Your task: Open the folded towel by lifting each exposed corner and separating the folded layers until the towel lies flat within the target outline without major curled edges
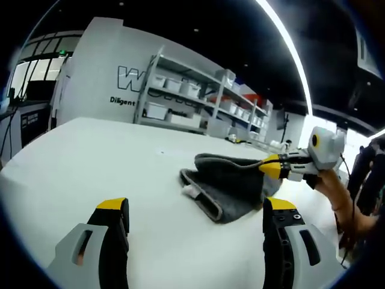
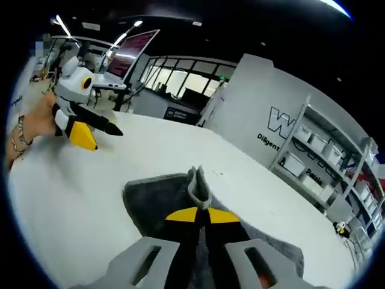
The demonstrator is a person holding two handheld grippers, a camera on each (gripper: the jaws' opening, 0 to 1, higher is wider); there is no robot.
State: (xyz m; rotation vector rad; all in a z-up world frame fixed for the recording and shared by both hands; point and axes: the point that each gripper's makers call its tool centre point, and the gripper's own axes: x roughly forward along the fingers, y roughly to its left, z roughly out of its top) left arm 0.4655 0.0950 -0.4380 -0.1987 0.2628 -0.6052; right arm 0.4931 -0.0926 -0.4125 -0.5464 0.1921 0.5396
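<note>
Two grippers work one grey towel (image 1: pixel 231 183) on a white tabletop (image 1: pixel 90 156). Nearest in the right gripper view, the right gripper (image 2: pixel 200 212) has its yellow-tipped jaws pressed together on a fold of the towel (image 2: pixel 180 201), a pinched ridge of cloth standing up just past the tips. The hold looks meant to lift a corner so the layers can part. In the left gripper view, the same right gripper (image 1: pixel 264 167) reaches in from the right, its tips buried in the raised edge of the cloth, with a person's hand (image 1: pixel 334 186) behind it.

The left gripper (image 1: pixel 195 220) hovers short of the towel with jaws spread wide and nothing between them; the towel lies just ahead of it and slightly right. From the right gripper view, the left gripper (image 2: pixel 99 132) sits well apart, far left.

The towel is bunched, its near hem (image 1: pixel 201 201) curled and rolled over. No target outline can be made out. Bare tabletop runs wide on all sides. Beyond stand shelves of bins (image 1: pixel 198 99).
</note>
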